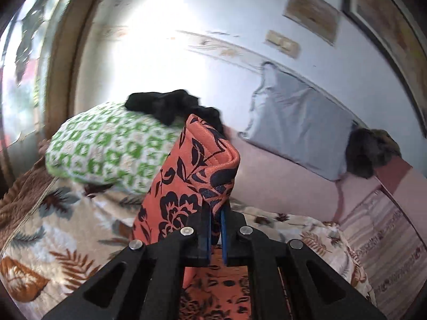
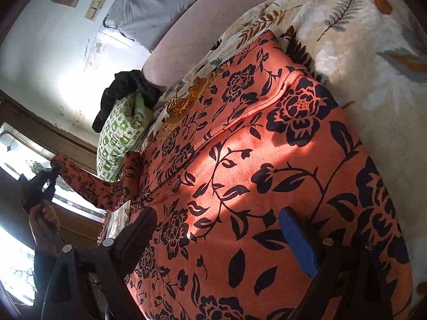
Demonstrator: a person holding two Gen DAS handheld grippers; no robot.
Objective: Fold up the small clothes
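**A:** Garment [image 2: 240, 160] first: what is it, and who has hold of it?

**B:** An orange cloth printed with dark navy roses, leaves and vines, with a stitched seam running across it. The left hand-held gripper [image 1: 215, 226] is clamped on a folded, hemmed edge of it; the blue pads are pressed together with the fabric pinched between them. From the right wrist view that same left hand-held gripper [image 2: 50, 173] holds a narrow strip of the cloth up off the bed, with a hand [image 2: 44, 221] around its handle.

**A:** And the right one?

**B:** The right hand-held gripper [image 2: 221, 237] has its jaws spread wide, one finger on each side, over the flat part of the garment. The pads grip nothing.

**A:** Where does the garment lie?

**B:** Most of it is spread flat on the bed, over a cream blanket [image 2: 360, 53] patterned with brown and grey leaves. Sunlight falls in a band across the middle of the cloth.

**A:** What is around the garment?

**B:** Beyond its lifted edge sits a green-and-white patterned pillow [image 1: 106, 146] with a black cloth [image 1: 170, 104] heaped on top. Further from the garment, a grey pillow [image 1: 299, 122] leans against the pale wall [image 1: 160, 40].
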